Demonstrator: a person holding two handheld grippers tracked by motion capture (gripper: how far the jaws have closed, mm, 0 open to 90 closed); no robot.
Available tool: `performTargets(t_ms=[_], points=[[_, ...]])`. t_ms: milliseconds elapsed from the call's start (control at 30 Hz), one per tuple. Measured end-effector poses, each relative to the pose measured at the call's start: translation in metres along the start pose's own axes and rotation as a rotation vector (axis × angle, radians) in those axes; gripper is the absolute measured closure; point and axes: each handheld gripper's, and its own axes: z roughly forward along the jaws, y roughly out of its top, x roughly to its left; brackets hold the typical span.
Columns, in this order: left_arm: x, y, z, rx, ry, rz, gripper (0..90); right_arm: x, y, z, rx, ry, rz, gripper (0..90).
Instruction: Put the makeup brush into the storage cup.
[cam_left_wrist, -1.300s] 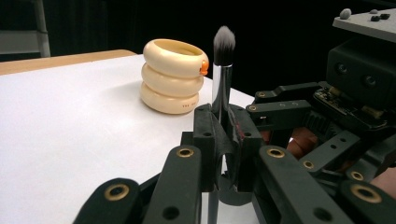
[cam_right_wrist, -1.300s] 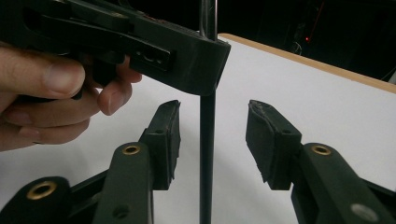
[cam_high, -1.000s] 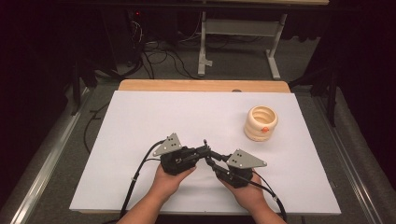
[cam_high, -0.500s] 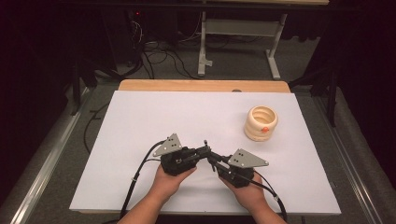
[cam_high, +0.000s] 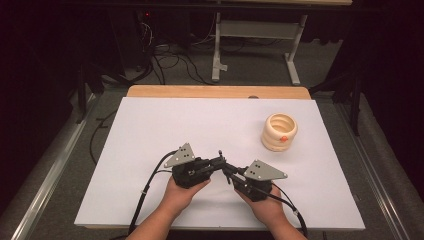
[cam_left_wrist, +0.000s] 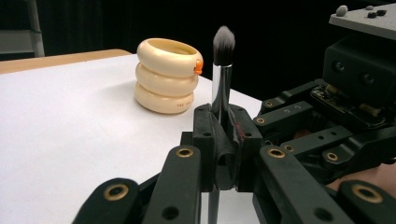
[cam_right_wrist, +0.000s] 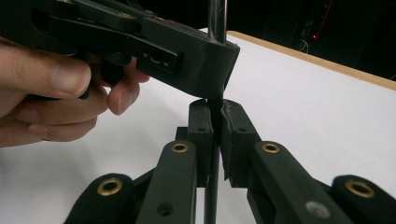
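Brush (cam_left_wrist: 222, 70) stands upright near the middle of the desk's (cam_high: 150, 130) near half, clamped by both grippers. Left gripper (cam_high: 220, 161) pinches its silver ferrule below the bristle tip; right gripper (cam_high: 226, 170) pinches the dark handle just beneath, jaws closed on it. Cream ringed cup (cam_high: 279, 131) sits toward the right edge, well apart.

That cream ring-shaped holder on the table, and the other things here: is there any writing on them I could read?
Cream holder: a small dark line of print low on its bottom ring, starting "THE"; the rest is too small to read.
Brush: no writing visible.
White table: none.
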Motion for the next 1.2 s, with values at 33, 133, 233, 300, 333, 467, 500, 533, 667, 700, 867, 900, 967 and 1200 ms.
performTargets(t_ms=[33,133,233,300,333,467,500,533,667,700,867,900,967,1200], points=[[0.0,0.0,0.0,0.001,0.001,0.0,82.7,0.0,0.0,0.0,-0.002,0.001,-0.002,86.0],[0.0,0.0,0.0,0.001,0.007,0.002,81.1,-0.001,0.0,0.001,-0.005,0.004,-0.006,86.0],[0.001,0.001,0.0,0.001,0.002,-0.013,77.3,0.0,0.0,0.001,-0.003,0.003,-0.009,86.0],[0.001,0.001,-0.001,0.001,0.002,-0.017,73.5,-0.001,0.0,0.0,-0.003,0.003,-0.006,86.0],[0.001,0.001,-0.001,0.001,0.001,-0.018,73.5,-0.001,0.0,0.0,-0.003,0.003,-0.006,86.0],[0.002,0.001,-0.001,0.004,0.002,-0.02,70.3,-0.002,0.0,0.0,-0.002,0.007,-0.004,86.0],[0.002,0.001,-0.001,0.005,0.002,-0.021,69.5,-0.002,0.0,0.0,-0.003,0.007,0.001,86.0],[0.002,0.001,-0.001,0.006,0.001,-0.022,69.1,-0.003,0.0,0.0,-0.003,0.007,-0.003,86.0],[0.002,0.002,-0.002,0.005,0.002,-0.019,67.2,-0.004,0.0,-0.001,0.004,0.002,0.01,86.0],[0.003,0.002,-0.002,0.004,0.002,-0.02,66.6,-0.005,0.0,-0.001,0.003,0.002,0.007,86.0],[0.004,0.003,-0.005,-0.003,0.009,-0.02,63.5,-0.007,0.0,-0.002,0.002,-0.009,0.016,86.0],[0.004,0.003,-0.005,-0.003,0.009,-0.02,62.4,-0.007,0.0,-0.002,0.002,-0.009,0.016,86.0],[0.004,0.004,-0.006,-0.004,0.015,-0.018,61.1,-0.008,-0.001,-0.002,-0.005,-0.011,0.014,86.0],[0.006,0.004,-0.008,0.0,0.045,-0.011,54.7,-0.014,0.0,-0.007,-0.011,-0.029,0.023,86.0]])
